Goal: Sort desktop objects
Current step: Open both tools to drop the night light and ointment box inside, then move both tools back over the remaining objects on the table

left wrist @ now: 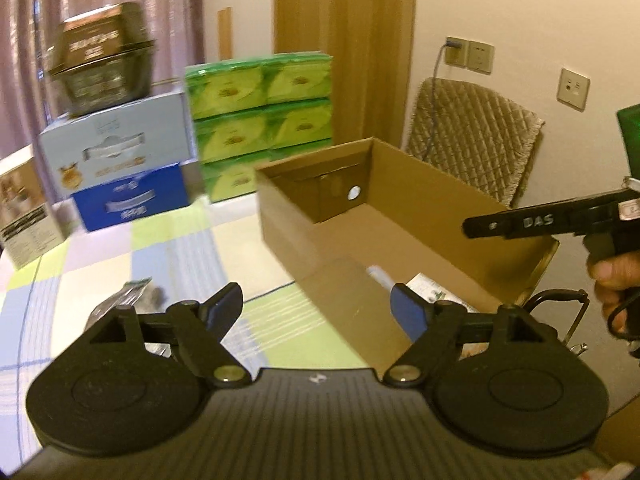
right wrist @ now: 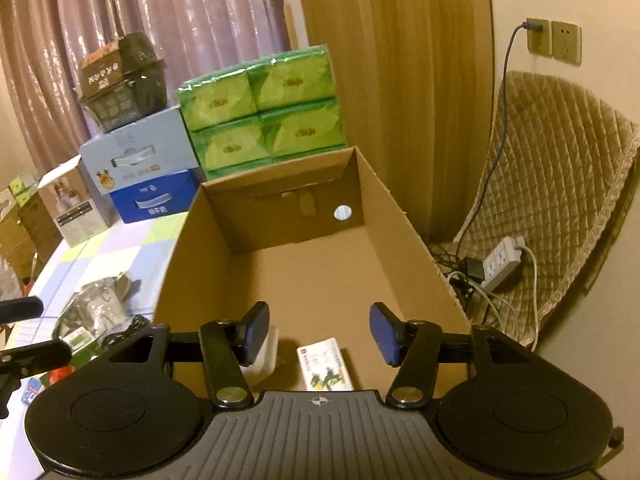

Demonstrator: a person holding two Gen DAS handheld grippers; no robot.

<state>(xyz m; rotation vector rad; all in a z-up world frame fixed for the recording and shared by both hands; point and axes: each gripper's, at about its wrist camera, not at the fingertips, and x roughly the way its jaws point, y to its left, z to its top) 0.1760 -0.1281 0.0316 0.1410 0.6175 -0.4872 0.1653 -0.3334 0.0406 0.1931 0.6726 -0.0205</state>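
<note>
The right gripper (right wrist: 318, 334) (its side reads "DAS") hangs wide apart and empty over the brown box (right wrist: 400, 216), just above a small white and green carton (right wrist: 326, 368), while the left gripper (left wrist: 318, 308) gapes empty beside the box wall.

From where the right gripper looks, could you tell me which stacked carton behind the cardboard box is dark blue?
The bottom carton is dark blue. It sits directly under the pale blue carton, left of the green tissue packs.
</note>
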